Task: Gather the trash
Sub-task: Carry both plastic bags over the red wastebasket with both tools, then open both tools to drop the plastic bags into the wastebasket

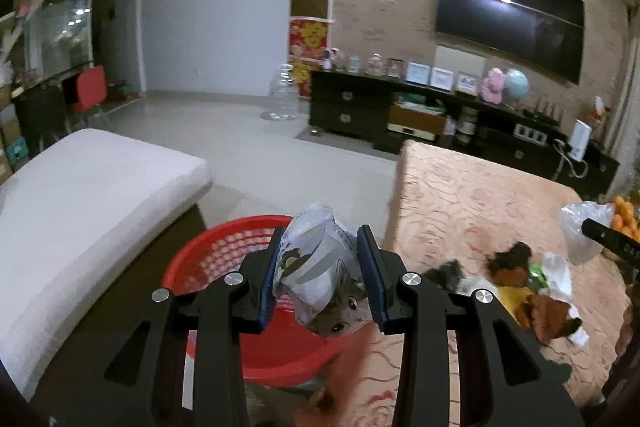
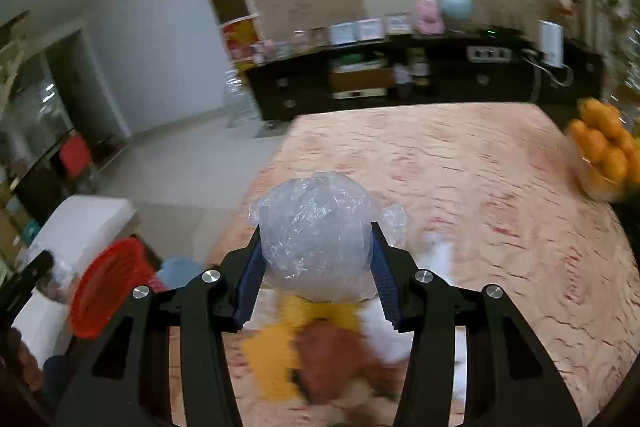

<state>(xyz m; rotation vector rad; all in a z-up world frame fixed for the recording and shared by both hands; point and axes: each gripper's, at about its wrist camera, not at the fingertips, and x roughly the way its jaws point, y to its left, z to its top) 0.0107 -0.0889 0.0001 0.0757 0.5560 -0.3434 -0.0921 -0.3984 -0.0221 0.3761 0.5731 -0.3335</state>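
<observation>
L tool clamps printed wrapper above red basket; R tool holds crumpled plastic bag over bench. Drop step; next: release wrapper, bring bag across.

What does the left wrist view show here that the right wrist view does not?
Only the left wrist view: the left gripper shut on a printed wrapper above the red basket.

Only the right wrist view: the right gripper shut on a clear plastic bag.

Both: the basket, the pink-patterned table, the litter pile and the oranges.
</observation>
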